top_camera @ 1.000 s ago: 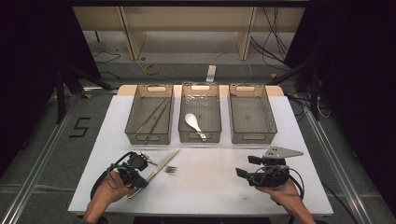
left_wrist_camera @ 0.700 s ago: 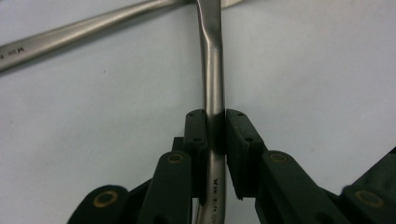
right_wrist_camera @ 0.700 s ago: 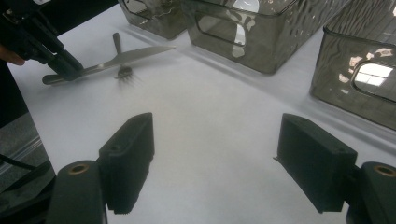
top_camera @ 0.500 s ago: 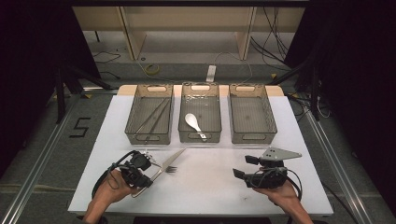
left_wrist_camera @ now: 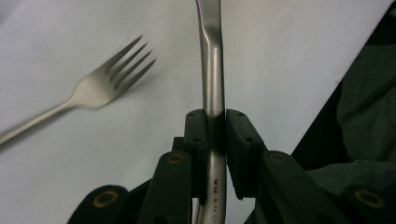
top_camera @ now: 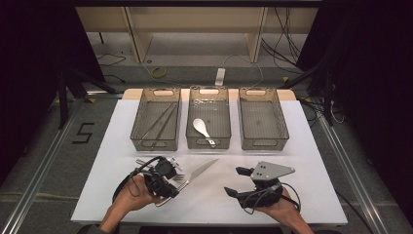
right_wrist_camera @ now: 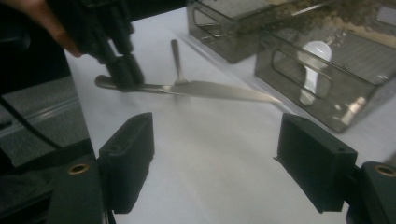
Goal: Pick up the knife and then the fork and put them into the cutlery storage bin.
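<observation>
My left gripper (top_camera: 171, 187) is shut on the handle of a steel table knife (top_camera: 202, 169), held just above the white table at the front left. Its blade points up and right toward the middle bin. In the left gripper view the pads (left_wrist_camera: 196, 133) squeeze the knife's handle (left_wrist_camera: 212, 70). A steel fork (left_wrist_camera: 102, 79) lies on the table beside it, tines (top_camera: 179, 177) next to the gripper. My right gripper (top_camera: 237, 181) is at the front right, open and empty. From the right gripper view (right_wrist_camera: 219, 154) the knife (right_wrist_camera: 210, 91) and the left gripper (right_wrist_camera: 123, 70) lie ahead.
Three clear bins stand in a row across the table's middle. The left bin (top_camera: 138, 141) holds thin metal sticks, the middle bin (top_camera: 208, 90) a white spoon (top_camera: 200, 126), and nothing is in the right bin (top_camera: 263, 144). The white table (top_camera: 311, 161) ends near my hands.
The left gripper has carried the knife up and to the right, away from the fork. The right gripper has shifted left, toward the table's middle.
</observation>
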